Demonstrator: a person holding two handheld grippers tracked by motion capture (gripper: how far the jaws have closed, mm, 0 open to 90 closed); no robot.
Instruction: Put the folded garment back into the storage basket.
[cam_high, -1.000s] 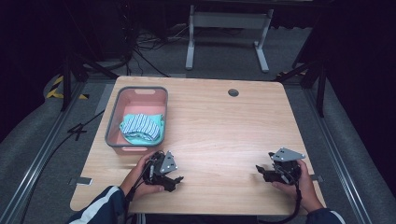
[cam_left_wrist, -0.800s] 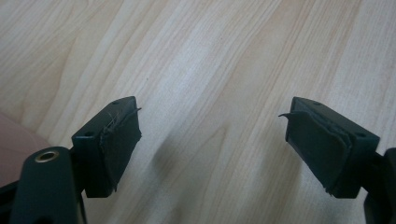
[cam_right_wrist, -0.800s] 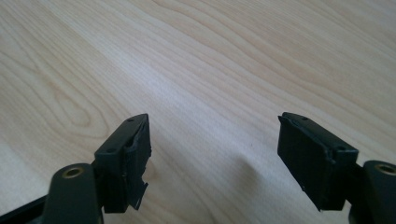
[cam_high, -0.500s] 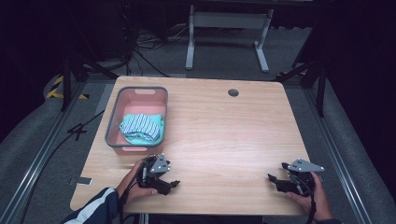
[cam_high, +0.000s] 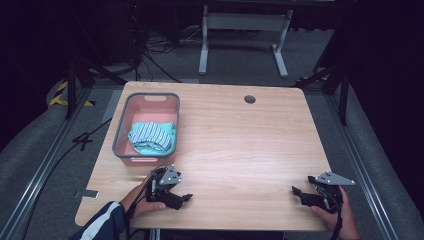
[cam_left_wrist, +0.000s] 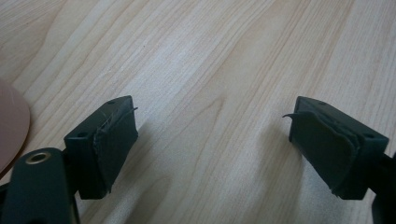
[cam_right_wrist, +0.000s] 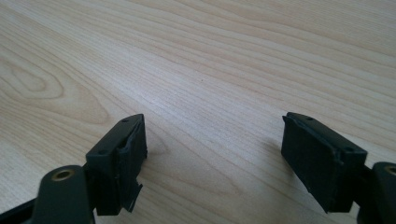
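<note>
Hands are holding both grippers low over the near edge of the wooden table (cam_high: 240, 140). The left gripper (cam_high: 184, 198) is sitting just in front of the grey-rimmed pink bin (cam_high: 123, 134), its jaws standing wide apart with nothing between them and bare wood showing in the gap. The right gripper (cam_high: 296, 192) is resting near the table's right front corner, well apart from the left one, its jaws likewise spread wide and gripping nothing. Folded striped cloth (cam_high: 152, 136) is lying inside the bin.
</note>
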